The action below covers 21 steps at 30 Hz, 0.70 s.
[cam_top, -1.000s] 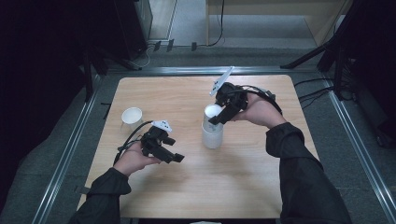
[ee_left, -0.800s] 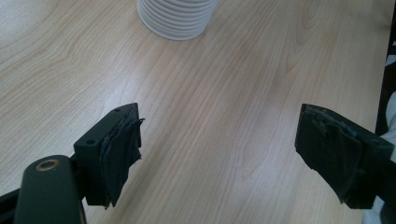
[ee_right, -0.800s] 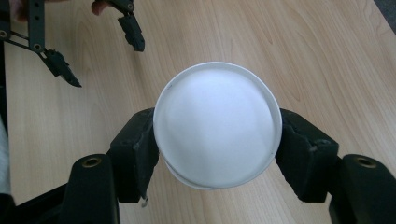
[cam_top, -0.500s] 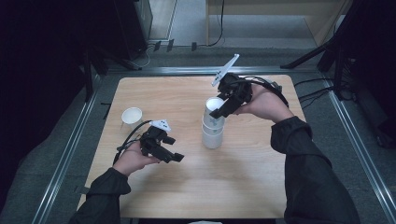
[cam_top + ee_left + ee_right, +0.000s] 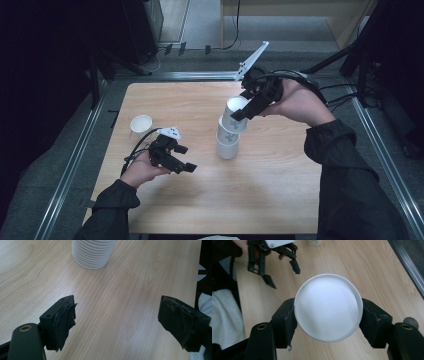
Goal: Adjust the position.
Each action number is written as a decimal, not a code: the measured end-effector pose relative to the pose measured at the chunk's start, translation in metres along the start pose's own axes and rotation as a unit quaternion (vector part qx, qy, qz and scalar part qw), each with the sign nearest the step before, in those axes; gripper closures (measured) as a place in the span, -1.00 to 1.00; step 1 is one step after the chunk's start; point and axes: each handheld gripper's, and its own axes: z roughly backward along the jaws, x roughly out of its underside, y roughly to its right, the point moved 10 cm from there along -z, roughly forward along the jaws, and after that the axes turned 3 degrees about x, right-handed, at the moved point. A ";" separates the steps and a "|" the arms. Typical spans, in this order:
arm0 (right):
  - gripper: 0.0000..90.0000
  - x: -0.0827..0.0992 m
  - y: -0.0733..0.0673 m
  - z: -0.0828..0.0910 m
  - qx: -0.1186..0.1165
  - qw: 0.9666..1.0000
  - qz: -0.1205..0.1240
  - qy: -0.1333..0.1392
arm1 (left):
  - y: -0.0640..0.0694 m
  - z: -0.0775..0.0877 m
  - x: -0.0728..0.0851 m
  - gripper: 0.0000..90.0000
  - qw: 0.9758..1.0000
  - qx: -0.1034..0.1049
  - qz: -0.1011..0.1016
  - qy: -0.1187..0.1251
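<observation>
The right tongs [image 5: 239, 114] clamp the top paper cup [image 5: 234, 115] by its rim, tilted above the cup stack [image 5: 228, 142] mid-worktop [image 5: 280, 200]. The thin wall could buckle under the squeeze, or friction could drag the stack over. The left tongs [image 5: 187, 159] rest wide apart, empty; a lone cup [image 5: 141, 125] stands far left.

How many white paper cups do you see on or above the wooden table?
3, possibly more nested: one lifted cup in the right tongs, a ribbed cup stack beneath it, and a lone cup at the table's left.

Cup stack [image 5: 93, 252] top cut off
</observation>
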 end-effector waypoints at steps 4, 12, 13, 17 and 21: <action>-0.22 0.006 -0.013 0.012 -0.005 1.000 0.006 0.004 | 0.000 0.003 -0.002 -0.68 1.000 0.001 0.001 0.010; -0.22 0.034 -0.036 0.008 -0.011 1.000 0.018 0.012 | 0.001 0.002 -0.003 -0.68 1.000 -0.003 -0.010 0.009; -0.22 0.040 -0.038 0.004 -0.015 1.000 0.016 0.012 | 0.002 0.002 -0.003 -0.68 1.000 -0.002 -0.012 0.009; -0.22 0.054 -0.042 -0.007 -0.024 0.999 0.011 0.018 | 0.004 0.002 -0.005 -0.68 1.000 -0.004 -0.021 0.015; -0.22 0.065 -0.046 -0.021 -0.031 0.999 0.011 0.029 | 0.007 0.002 -0.007 -0.68 1.000 0.002 -0.022 0.022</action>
